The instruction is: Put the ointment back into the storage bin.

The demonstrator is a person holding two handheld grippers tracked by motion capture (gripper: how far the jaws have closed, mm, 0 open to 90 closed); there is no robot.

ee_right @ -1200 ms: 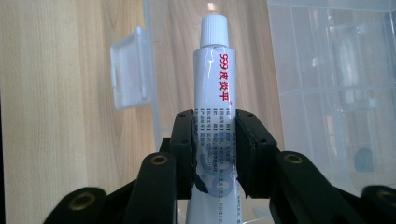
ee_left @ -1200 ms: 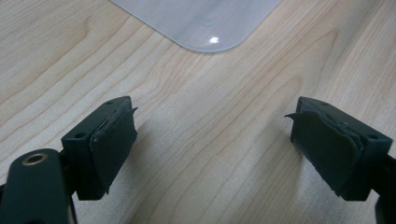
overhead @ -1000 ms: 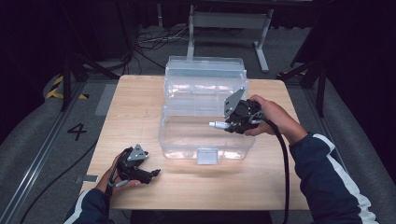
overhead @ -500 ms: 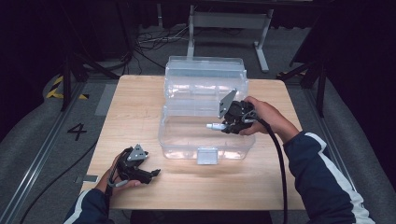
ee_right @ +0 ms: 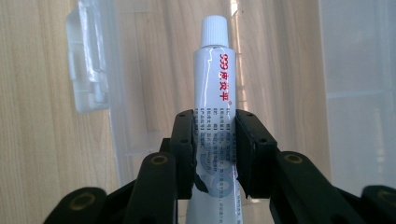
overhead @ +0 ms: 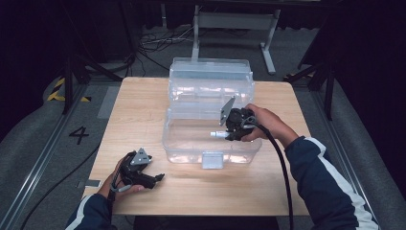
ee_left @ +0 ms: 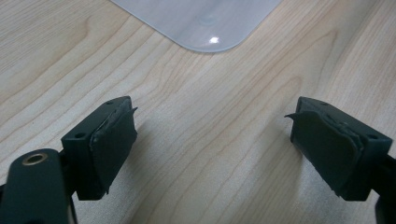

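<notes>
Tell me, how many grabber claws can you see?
2. The left gripper rests on the wooden table near the front left, jaws open. The right gripper is over the clear plastic box, holding a white tube.

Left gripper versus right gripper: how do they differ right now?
The left gripper has its jaws wide open with nothing between them; the right gripper is clamped on a white tube. The left sits low by the table edge; the right is over the clear plastic box. Both are hand-held.
</notes>
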